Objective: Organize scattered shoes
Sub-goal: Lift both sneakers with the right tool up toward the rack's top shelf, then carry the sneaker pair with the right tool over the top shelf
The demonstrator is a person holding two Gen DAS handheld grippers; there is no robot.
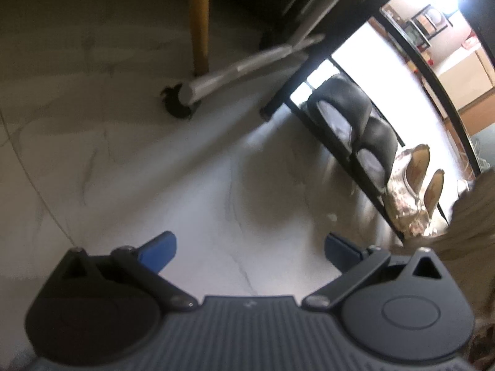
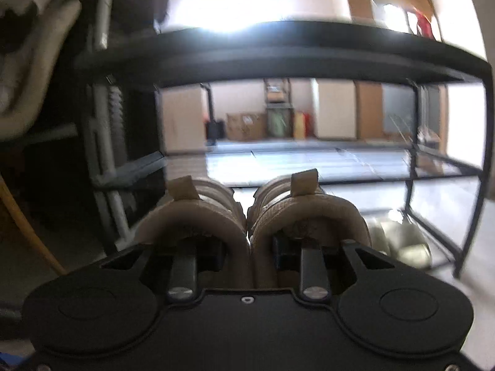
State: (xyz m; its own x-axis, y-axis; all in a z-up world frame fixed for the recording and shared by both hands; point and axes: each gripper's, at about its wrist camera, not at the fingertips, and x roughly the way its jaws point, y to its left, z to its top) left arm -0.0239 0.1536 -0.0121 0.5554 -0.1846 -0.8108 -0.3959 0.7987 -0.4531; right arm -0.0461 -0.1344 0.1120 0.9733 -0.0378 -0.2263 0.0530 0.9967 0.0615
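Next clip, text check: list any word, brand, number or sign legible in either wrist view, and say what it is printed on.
No text can be read in either view.
Cardboard boxes behind the black shoe rack: any markings are too blurred to read.
Beige shoes in the right gripper: no label visible.
Black shoes on the rack: no lettering visible.

Our left black two-finger gripper with blue pads (image 1: 249,252) points steeply down, its jaws spread wide with nothing between them. Our right black two-finger gripper (image 2: 249,252) points almost level, jaws drawn in and clamped on a pair of beige padded shoes (image 2: 250,216).
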